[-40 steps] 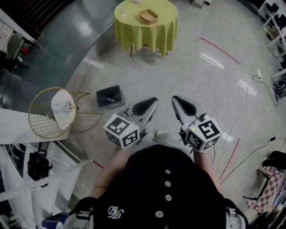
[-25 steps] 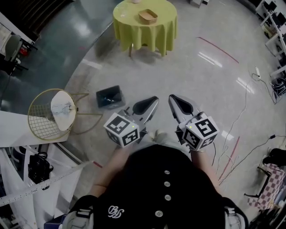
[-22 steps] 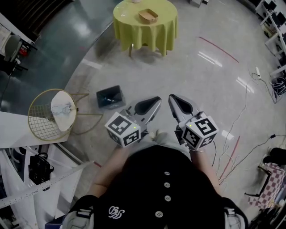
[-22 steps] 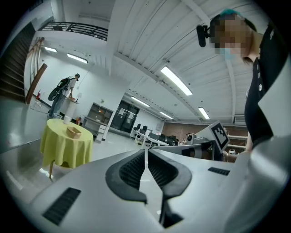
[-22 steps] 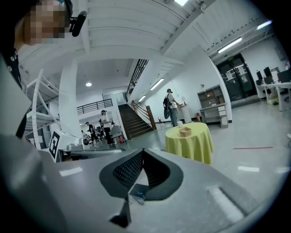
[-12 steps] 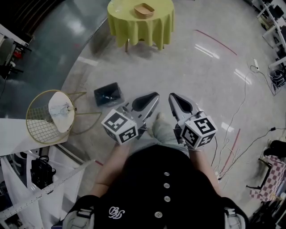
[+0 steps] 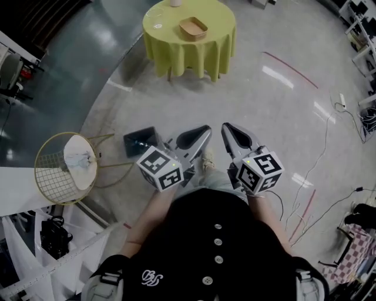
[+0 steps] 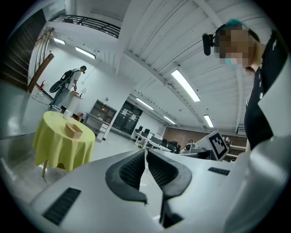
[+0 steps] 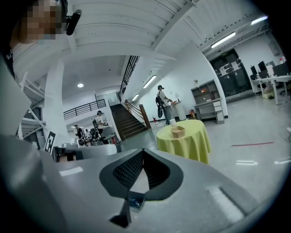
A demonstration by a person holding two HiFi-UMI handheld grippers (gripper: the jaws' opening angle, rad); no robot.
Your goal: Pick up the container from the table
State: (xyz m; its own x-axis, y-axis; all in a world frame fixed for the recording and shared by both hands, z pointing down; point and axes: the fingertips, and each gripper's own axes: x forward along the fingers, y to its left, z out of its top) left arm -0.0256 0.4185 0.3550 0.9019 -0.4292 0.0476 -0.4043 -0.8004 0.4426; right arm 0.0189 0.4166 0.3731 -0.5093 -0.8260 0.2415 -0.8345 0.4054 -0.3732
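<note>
The container [image 7: 194, 27] is a shallow tan tray, rectangular with sloped walls. It sits on top of a round worktop [image 7: 171, 39] under a yellow-green cloth, a bit right of the middle in the head view. There's a white cup [image 7: 175, 2] further back on the same worktop, apart from the tray.

My guess is the tray is thin pressed paper or fibre, so very light and a bit bendy at the rim. In the left gripper view the side of it [image 8: 72, 129] looks ridged, so it could be a few nested together, but I can't tell. Nothing fragile, though it would probably skate on the cloth if nudged. I'd take one wall near the middle of a side, one jaw inside and one outside, and not squeeze hard or the wall could buckle.

Both tools are way off from it, held low in front of the person with lots of bare floor before the worktop. The left tool [image 7: 205, 128] has its jaws pressed together on nothing, and so does the right tool [image 7: 225, 127]. They'd have to open up before any grab.

Also on the floor are a dark bin [image 7: 141, 141] just left of the tools, a gold wire chair [image 7: 50, 167] beyond that, and loose cables [image 7: 329, 138] off to the right.
</note>
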